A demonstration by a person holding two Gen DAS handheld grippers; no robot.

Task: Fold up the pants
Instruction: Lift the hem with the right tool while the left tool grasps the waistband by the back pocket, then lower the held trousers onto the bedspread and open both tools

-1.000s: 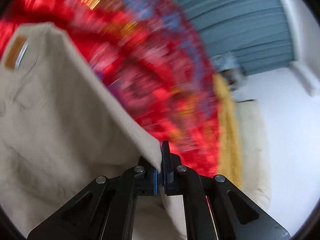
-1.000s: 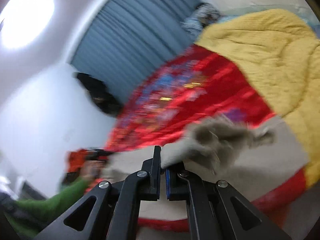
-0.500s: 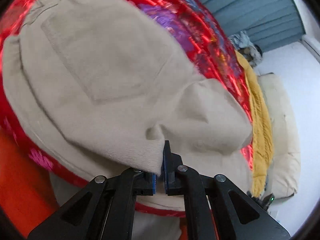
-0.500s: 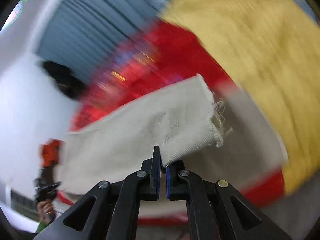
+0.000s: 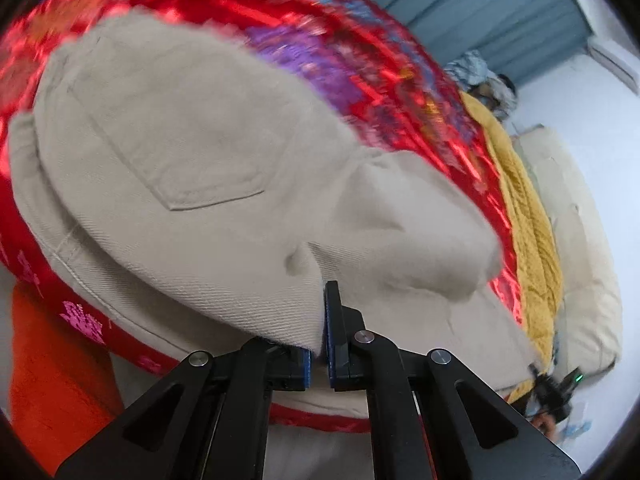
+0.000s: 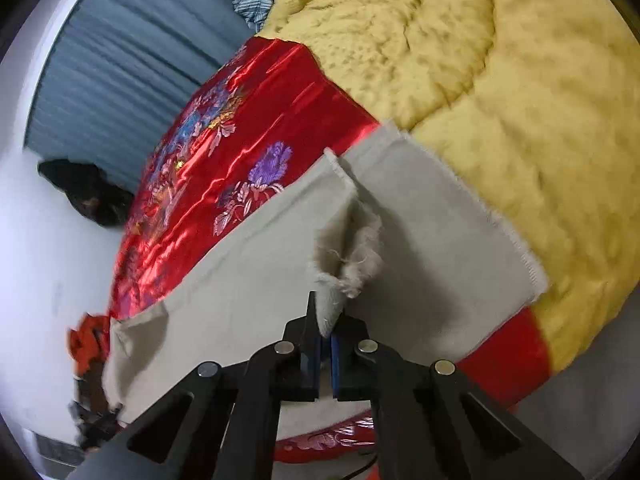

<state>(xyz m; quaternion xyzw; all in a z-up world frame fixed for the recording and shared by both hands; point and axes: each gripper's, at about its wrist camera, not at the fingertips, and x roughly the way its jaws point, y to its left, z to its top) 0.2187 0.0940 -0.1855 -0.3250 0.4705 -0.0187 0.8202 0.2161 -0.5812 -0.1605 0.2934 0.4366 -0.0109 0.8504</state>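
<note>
The beige pants [image 5: 192, 160] lie on the bed's red cover [image 6: 248, 128], their long axis running from the waist end, pocket [image 5: 176, 148] up, at the left gripper [image 5: 318, 336] to the frayed hem [image 6: 352, 248] at the right gripper [image 6: 326, 332]. Each gripper's fingers are closed on a pinch of cloth: the left on a fold of the seat edge, the right on the upper leg's hem, lifted above the leg lying flat beneath. So the cloth stretches sideways between the two, neither nearer. A yellow blanket [image 6: 500, 92] lies just past the hem. The next fold likely brings hem toward waist.
</note>
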